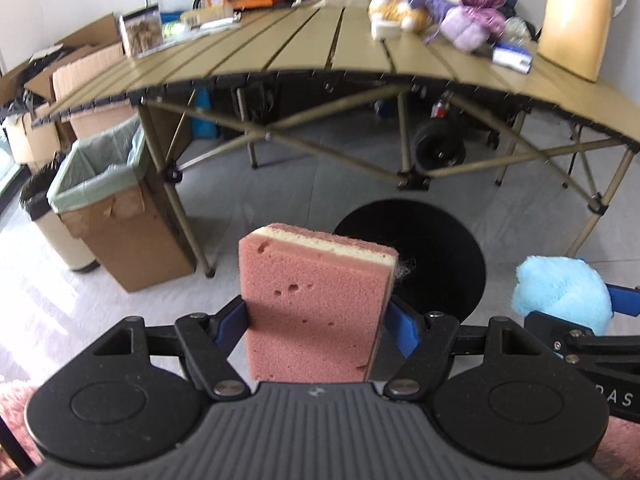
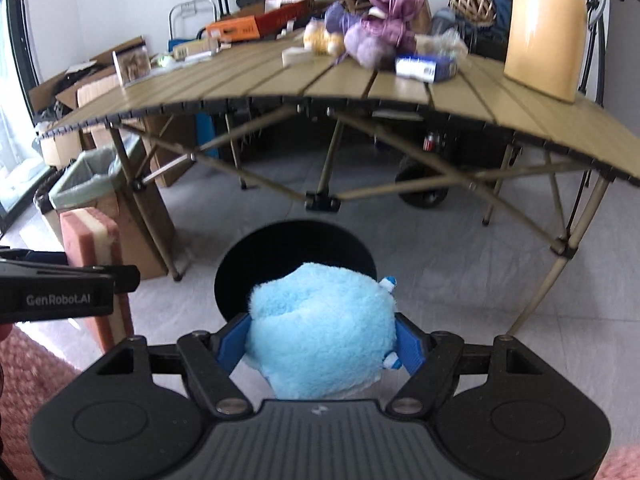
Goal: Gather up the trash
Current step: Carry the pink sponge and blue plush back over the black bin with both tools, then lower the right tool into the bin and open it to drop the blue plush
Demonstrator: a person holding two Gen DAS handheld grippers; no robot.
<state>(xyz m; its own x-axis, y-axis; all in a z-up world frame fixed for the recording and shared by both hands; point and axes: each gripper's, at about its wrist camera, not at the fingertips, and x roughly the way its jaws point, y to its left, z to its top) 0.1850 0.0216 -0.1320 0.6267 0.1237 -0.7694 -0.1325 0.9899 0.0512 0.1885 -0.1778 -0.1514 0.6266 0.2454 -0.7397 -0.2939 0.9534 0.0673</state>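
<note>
Left wrist view: the pink sponge (image 1: 316,304) hid the near rim of the black round bin (image 1: 436,256) behind it, and its lower end was covered by the gripper body, so the left gripper (image 1: 318,322) fingertips were only partly seen. The blue plush (image 1: 562,294) concealed most of the right gripper (image 2: 320,340), whose arm was cut off at the frame's right edge. The tan jug (image 1: 576,20) was cropped at the top. Right wrist view: the plush masked the bin's near rim and interior. Lettering on the small blue box (image 2: 426,65) was too blurred to read. Items on the table (image 2: 280,80) far edge were indistinct.
</note>
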